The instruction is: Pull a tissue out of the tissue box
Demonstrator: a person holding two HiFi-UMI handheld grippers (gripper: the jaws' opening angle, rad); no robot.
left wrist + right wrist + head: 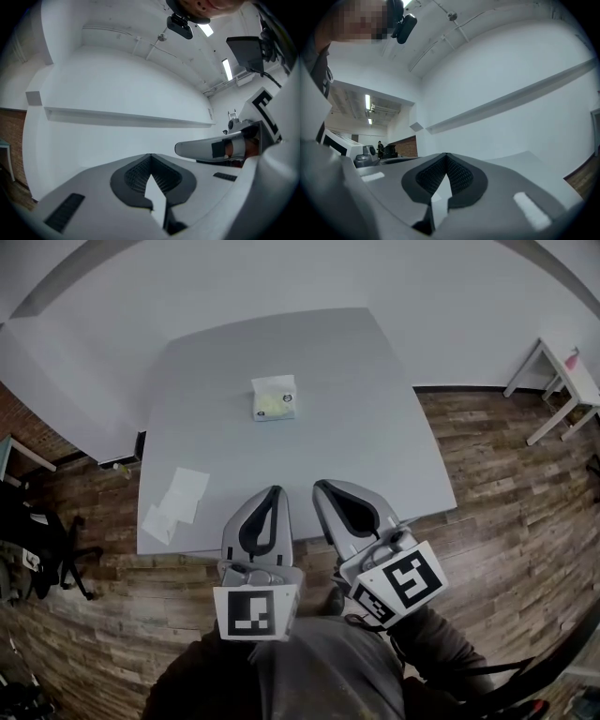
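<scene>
At the head view's bottom centre, your grey left gripper [274, 493] and grey right gripper [323, 487] both have jaws pressed together on nothing, their rear parts hidden behind black-and-white marker cubes [255, 612]. Left of them, white loose tissues [178, 501] lie near the grey square table's [375, 437] front corner. Farther up, mid-frame, sits the small white-and-green tissue box [274, 397], too small to show any protruding tissue.

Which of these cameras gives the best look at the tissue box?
The head view: the tissue box sits in full sight on the grey table, seen from above. The left and right gripper views show none of it; both look out at white wall.
</scene>
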